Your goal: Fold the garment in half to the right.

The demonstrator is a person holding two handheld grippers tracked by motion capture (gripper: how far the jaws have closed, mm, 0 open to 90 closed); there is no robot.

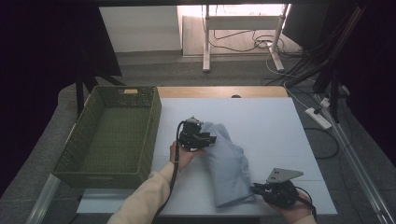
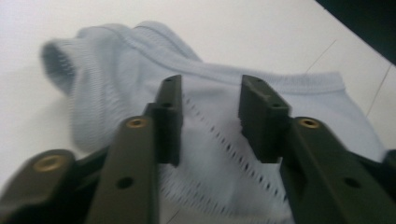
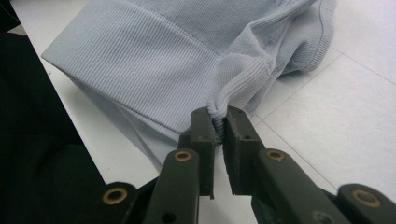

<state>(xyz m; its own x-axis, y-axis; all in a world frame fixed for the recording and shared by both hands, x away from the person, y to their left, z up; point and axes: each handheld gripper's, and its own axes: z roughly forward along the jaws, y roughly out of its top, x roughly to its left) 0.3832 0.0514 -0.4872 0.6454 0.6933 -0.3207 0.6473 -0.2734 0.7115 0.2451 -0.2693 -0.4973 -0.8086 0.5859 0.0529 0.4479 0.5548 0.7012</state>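
Your right gripper (image 3: 218, 122) view shows fingers pinching the ribbed hem of the pale blue folded sweater (image 1: 229, 163); your left gripper (image 2: 210, 121) fingers stand apart above it.

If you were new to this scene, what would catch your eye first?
A pale blue garment lies folded in the middle of the white table. The right tool pinches its ribbed hem at the near edge, while the left tool stands open over its far end. A green basket sits to the left.
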